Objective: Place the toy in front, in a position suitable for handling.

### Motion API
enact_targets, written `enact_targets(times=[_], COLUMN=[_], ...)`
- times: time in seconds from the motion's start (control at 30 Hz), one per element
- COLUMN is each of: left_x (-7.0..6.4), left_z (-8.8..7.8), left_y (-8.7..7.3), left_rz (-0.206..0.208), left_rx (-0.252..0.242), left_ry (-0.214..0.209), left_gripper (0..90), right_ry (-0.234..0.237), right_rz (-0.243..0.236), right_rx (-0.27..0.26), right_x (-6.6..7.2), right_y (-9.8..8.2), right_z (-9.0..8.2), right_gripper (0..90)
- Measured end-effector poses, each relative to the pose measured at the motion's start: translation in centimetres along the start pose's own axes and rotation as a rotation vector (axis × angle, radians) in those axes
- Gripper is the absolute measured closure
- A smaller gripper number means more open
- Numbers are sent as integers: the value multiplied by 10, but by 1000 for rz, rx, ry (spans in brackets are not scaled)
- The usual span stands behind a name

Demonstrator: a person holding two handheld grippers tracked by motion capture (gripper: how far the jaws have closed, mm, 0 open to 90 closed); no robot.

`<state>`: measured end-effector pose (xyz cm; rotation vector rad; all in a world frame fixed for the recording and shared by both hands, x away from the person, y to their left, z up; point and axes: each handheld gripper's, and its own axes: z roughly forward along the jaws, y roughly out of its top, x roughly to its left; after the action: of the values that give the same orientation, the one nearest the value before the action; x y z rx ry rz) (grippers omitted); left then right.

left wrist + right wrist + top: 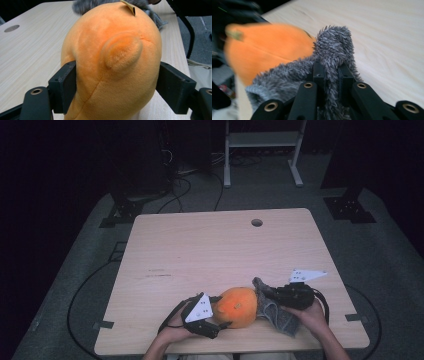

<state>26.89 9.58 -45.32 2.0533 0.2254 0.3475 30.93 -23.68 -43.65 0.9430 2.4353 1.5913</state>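
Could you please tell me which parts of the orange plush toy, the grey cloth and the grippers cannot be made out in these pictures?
- Orange plush toy: its underside and far side are hidden by its own bulk in the left gripper view; blurred in the right gripper view.
- Grey fuzzy cloth: its lower end is hidden behind the right gripper in the right gripper view.
- Left gripper: its fingers are too small and dark in the high view.
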Motion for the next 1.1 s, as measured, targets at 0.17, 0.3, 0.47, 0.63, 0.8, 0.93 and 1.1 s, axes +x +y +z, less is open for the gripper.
enact_targets(times=[0.17,0.3,0.47,0.63,0.8,0.93,1.1], left_x=[-1,0,2,2,-2,-6,-2], left_z=[0,0,-2,-2,-2,-2,1], left_y=[0,0,3,20,30,36,28], left_rz=[6,-12,-23,-64,-106,-103,-115], left_rx=[2,-4,-13,-54,-50,-24,-30], left_ry=[2,3,31,136,109,111,45], left_gripper=[217,214,243,343,353,353,257], right_ry=[18,-11,-61,-16,60,55,15], right_rz=[-34,7,-4,-72,-193,-221,-165], right_rx=[4,48,62,-68,-111,-93,-44], right_x=[7,-1,-2,22,59,68,46], right_y=[4,-2,-2,19,36,38,22], right_z=[5,12,5,-12,-10,0,7], right_gripper=[798,799,799,799,799,799,799])
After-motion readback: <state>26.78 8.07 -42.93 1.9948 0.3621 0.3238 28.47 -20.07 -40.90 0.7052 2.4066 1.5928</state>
